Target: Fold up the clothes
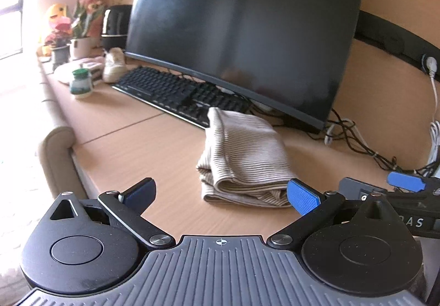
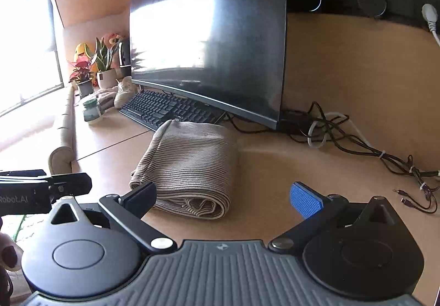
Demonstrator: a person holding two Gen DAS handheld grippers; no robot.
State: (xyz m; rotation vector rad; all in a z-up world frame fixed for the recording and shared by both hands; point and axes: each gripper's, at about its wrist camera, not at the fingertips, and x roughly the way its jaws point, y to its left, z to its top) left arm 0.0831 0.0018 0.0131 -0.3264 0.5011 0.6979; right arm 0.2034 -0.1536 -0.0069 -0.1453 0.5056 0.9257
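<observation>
Left wrist view: my left gripper hangs spread and empty low in the frame, the folded beige ribbed cloth lying at centre on the pale wooden desk, its near rolled end just ahead of my right-hand blue pad. Right wrist view: my right gripper, likewise spread and empty, has the cloth ahead and left of centre, beside its dark finger. The cloth's long axis runs away from me toward the black keyboard. I judge both grippers about equally near.
</observation>
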